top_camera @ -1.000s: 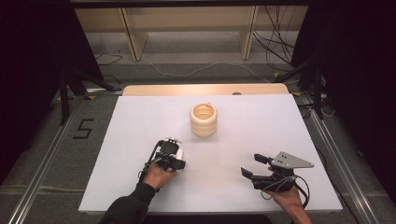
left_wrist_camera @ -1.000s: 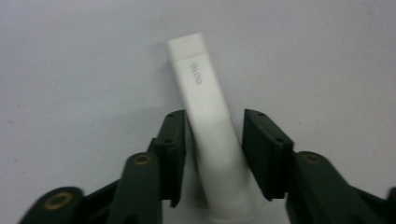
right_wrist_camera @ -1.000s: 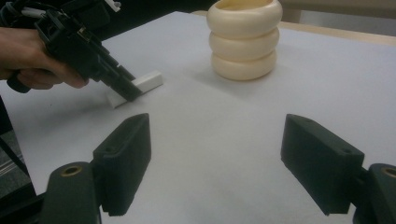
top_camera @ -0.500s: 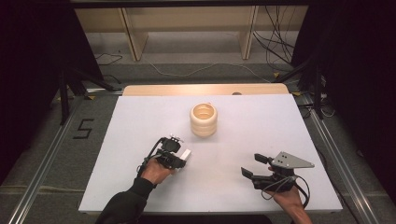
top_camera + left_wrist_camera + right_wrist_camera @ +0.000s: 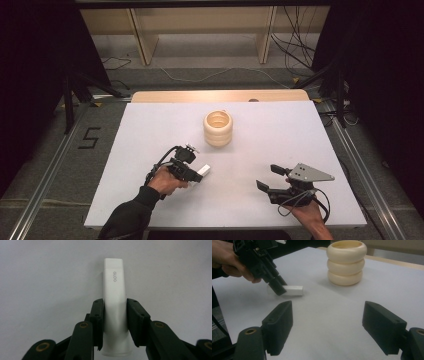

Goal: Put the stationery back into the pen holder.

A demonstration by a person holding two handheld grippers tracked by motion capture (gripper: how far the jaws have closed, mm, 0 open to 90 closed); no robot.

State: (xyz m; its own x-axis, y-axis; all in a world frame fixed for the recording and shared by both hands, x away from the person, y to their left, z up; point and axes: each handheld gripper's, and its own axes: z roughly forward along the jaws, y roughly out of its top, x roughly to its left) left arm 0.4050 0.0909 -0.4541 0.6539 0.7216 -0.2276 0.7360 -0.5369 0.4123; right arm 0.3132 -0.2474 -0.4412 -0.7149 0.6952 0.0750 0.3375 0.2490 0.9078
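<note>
A white glue stick [image 5: 114, 287] marked GLOO lies lengthwise between the pads of my left gripper [image 5: 115, 302], which press on its lower half. From above, the left gripper [image 5: 196, 173] is at the table's front left, pointing right, and the glue stick [image 5: 204, 171] juts from its tip just over the white tabletop [image 5: 150, 125]. The right gripper view shows the same stick [image 5: 294, 290] low over the surface, in the left gripper [image 5: 277, 287]. My right gripper [image 5: 267, 176] rests at the front right, open with nothing between its fingers [image 5: 279, 322].
A cream ribbed ring-shaped pot [image 5: 218, 128] stands upright at the middle of the table, behind both grippers, and looms ahead in the right gripper view as the pot [image 5: 346, 262]. Wooden shelving and loose cables lie on the floor beyond the far edge.
The left hand has shifted slightly to the right and nearer, and the glue stick in its jaws went with it. The right gripper has stayed where it was.
</note>
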